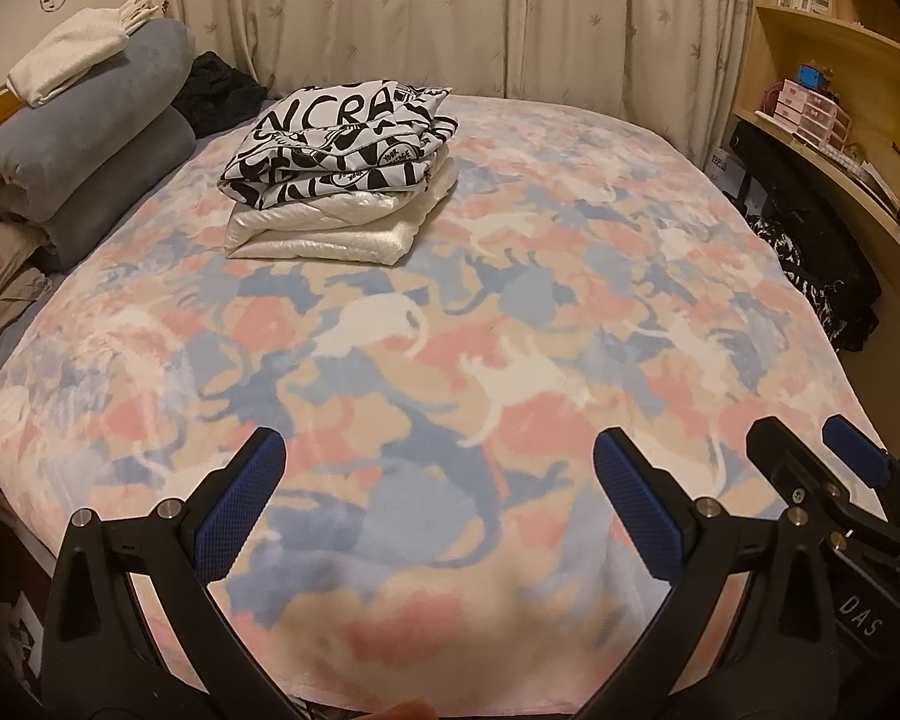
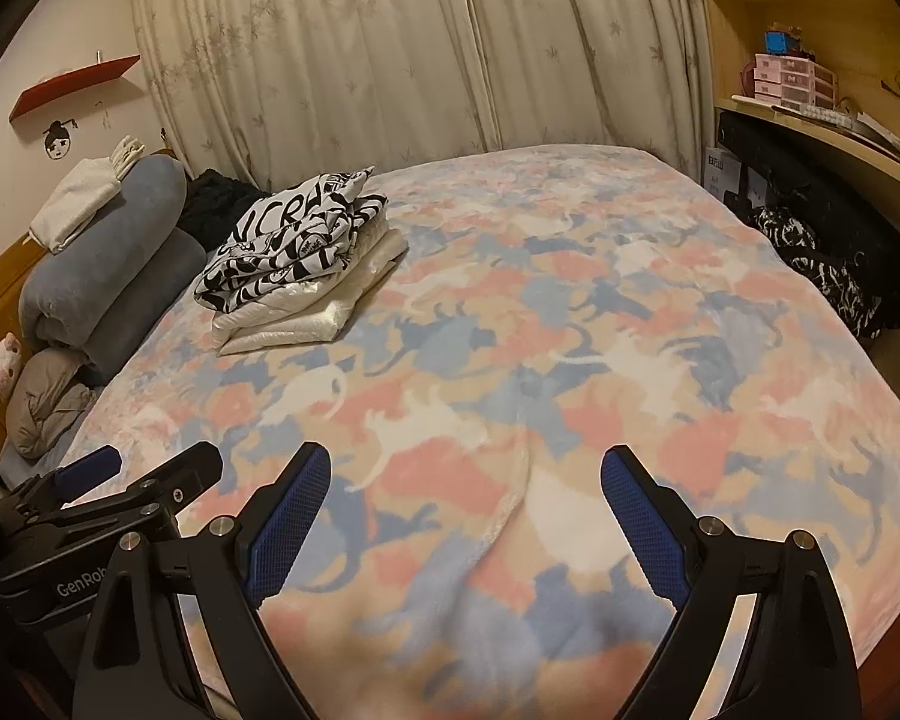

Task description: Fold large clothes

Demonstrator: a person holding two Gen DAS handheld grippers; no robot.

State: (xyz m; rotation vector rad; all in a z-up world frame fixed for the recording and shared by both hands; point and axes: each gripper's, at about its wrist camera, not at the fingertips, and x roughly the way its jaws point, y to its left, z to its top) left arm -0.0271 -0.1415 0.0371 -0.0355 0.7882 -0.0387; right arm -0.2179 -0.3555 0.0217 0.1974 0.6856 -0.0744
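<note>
A folded black-and-white lettered garment (image 1: 342, 141) (image 2: 297, 246) lies on top of a folded white padded garment (image 1: 336, 225) (image 2: 306, 309), stacked at the far left of the bed. The bed is covered by a pink, blue and cream cat-print blanket (image 1: 450, 330) (image 2: 540, 330). My left gripper (image 1: 438, 462) hovers open over the blanket's near edge, nothing between its blue pads. My right gripper (image 2: 465, 474) is open too, beside it over the near edge. Each shows in the other's view: the right gripper (image 1: 810, 450) at the right, the left gripper (image 2: 150, 468) at the left.
Rolled grey-blue bedding (image 1: 84, 138) (image 2: 108, 264) with a white cloth on top lies at the headboard, left. A black patterned garment (image 1: 822, 276) (image 2: 834, 264) hangs off the bed's right side under a wooden desk and shelves (image 1: 840, 90) (image 2: 810, 120). Curtains (image 2: 420, 48) close off the far side.
</note>
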